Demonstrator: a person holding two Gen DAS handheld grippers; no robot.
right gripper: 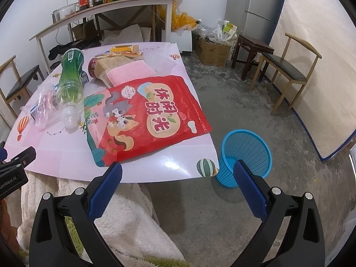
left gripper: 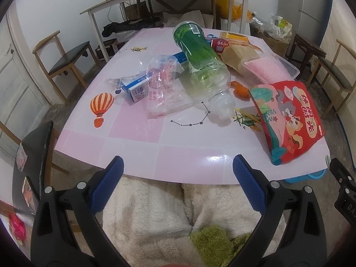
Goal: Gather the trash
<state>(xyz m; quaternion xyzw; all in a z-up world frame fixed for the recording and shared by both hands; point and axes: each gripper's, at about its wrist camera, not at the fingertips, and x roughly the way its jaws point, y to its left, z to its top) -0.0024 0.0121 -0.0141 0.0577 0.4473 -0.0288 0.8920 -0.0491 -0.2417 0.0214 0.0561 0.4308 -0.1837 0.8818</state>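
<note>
A pink table [left gripper: 138, 155] [right gripper: 57, 155] holds the trash. An empty green plastic bottle [left gripper: 200, 60] [right gripper: 71, 80] lies on its side, mouth toward me. A red snack bag [left gripper: 289, 120] [right gripper: 151, 115] lies at the near right. A clear plastic wrapper [left gripper: 162, 89] [right gripper: 45, 106] covers a blue and white carton [left gripper: 138, 89]. A blue mesh bin [right gripper: 244, 155] stands on the floor right of the table. My left gripper [left gripper: 178, 171] is open and empty just short of the table's near edge. My right gripper [right gripper: 178, 173] is open and empty, near the table's front right corner, its right finger over the bin.
A clear box with a pink pad [left gripper: 271, 69] [right gripper: 129, 71], a brown paper bag [left gripper: 235, 55], a red can [left gripper: 219, 44] [right gripper: 92, 66] and orange scraps [left gripper: 240, 90] lie farther back. Chairs [left gripper: 64, 60] [right gripper: 289, 71] flank the table. A side table [right gripper: 102, 11] stands behind.
</note>
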